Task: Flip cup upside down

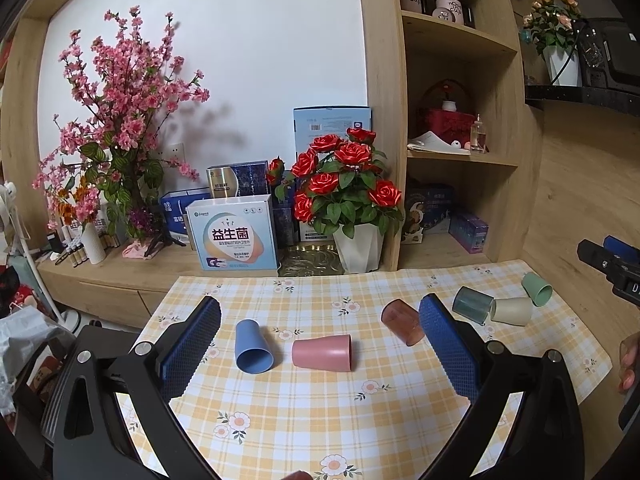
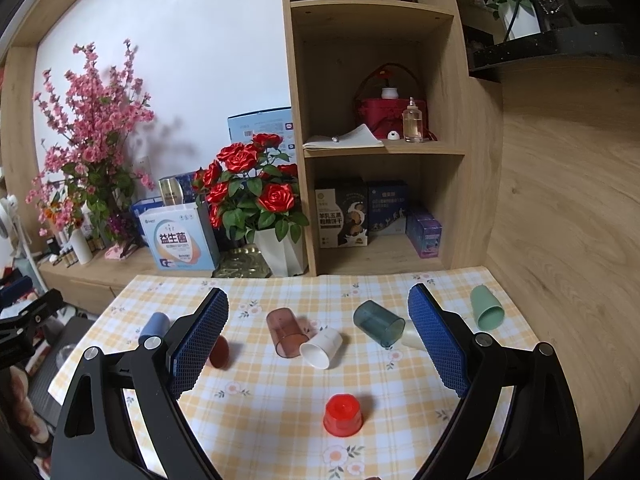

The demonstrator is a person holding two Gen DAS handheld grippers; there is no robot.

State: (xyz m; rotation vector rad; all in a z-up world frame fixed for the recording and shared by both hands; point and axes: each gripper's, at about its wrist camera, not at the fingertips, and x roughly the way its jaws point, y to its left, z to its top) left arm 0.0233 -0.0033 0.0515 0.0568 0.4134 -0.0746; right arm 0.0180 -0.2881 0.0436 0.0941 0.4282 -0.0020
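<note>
Grippers level above worktop (image 1: 320, 420): left gripper (image 1: 320, 338) wide, pink cup (image 1: 322, 352) between fingers; right gripper (image 2: 318, 330) wide, white cup (image 2: 321, 347) between, untouched.

At the centre of your left view lie a blue cup (image 1: 253, 346) and pink cup (image 1: 322, 352) on yellow-checked, flower-printed cloth (image 1: 320, 408); low in your right view, a red cup (image 2: 343, 415).
</note>
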